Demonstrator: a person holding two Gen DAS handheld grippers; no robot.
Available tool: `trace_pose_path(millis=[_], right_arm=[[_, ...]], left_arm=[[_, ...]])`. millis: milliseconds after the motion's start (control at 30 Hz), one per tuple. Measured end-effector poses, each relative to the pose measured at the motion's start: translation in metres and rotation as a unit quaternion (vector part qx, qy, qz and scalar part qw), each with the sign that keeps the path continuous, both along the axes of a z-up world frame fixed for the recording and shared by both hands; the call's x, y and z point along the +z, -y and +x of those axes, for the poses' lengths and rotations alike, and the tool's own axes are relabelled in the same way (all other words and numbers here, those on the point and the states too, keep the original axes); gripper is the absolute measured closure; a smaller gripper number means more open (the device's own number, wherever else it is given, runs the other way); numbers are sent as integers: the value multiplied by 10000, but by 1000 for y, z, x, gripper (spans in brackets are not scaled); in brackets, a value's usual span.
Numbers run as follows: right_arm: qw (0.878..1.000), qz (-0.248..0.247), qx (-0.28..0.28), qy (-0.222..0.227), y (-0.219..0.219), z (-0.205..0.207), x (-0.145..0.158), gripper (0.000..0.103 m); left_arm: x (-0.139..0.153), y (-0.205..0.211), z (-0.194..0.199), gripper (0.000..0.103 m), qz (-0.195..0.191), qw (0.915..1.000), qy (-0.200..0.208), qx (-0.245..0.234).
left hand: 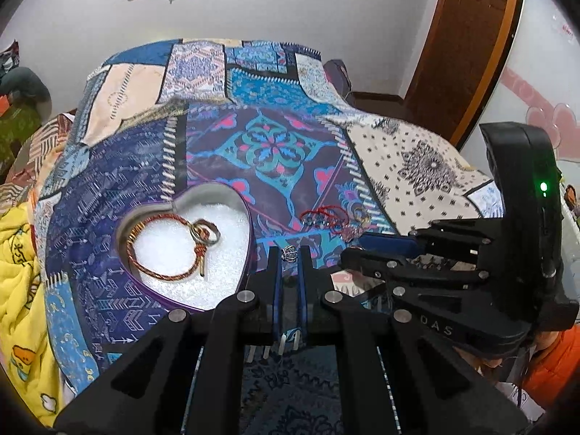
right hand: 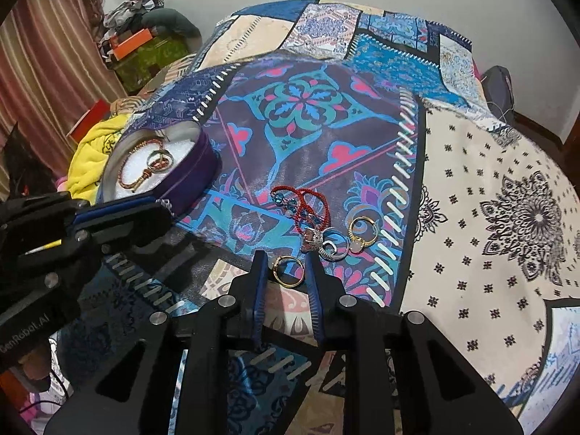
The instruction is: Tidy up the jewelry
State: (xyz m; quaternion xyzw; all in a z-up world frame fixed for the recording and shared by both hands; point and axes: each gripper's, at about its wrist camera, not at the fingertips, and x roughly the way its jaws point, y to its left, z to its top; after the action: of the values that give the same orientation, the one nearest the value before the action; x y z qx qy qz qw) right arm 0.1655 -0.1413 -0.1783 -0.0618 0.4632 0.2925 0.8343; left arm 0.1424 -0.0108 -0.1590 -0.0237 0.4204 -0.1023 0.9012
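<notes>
Jewelry sorting on a patchwork bedspread. Left gripper has its fingers drawn narrow around a small silver ring pinched at their tips, just beside the right-hand rim of a heart-shaped purple tin. The tin's white padded floor bears a red-and-gold cord bracelet and a plain metal ring, the ring lying over the bracelet's knotted end. Right gripper rests low over the cloth with its fingers parted moderately on either side of a gold ring, which lies flat on the fabric (contact between pads and ring cannot be judged). Just beyond its tips sits the unsorted cluster: a red beaded bracelet with blue stones, a silver stone-set ring, a silver band and a second gold ring, all touching or overlapping one another. In the right wrist view the tin stands to the left of this cluster, with the left gripper at its near wall.
</notes>
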Motion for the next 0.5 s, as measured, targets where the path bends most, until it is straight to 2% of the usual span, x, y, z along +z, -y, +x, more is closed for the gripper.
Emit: trace_pose_path(millis=[500], right_arm=[[9961, 438, 27, 764, -16, -17, 68, 84]], left_arm=[[52, -27, -19, 96, -42, 9973, 640, 351]])
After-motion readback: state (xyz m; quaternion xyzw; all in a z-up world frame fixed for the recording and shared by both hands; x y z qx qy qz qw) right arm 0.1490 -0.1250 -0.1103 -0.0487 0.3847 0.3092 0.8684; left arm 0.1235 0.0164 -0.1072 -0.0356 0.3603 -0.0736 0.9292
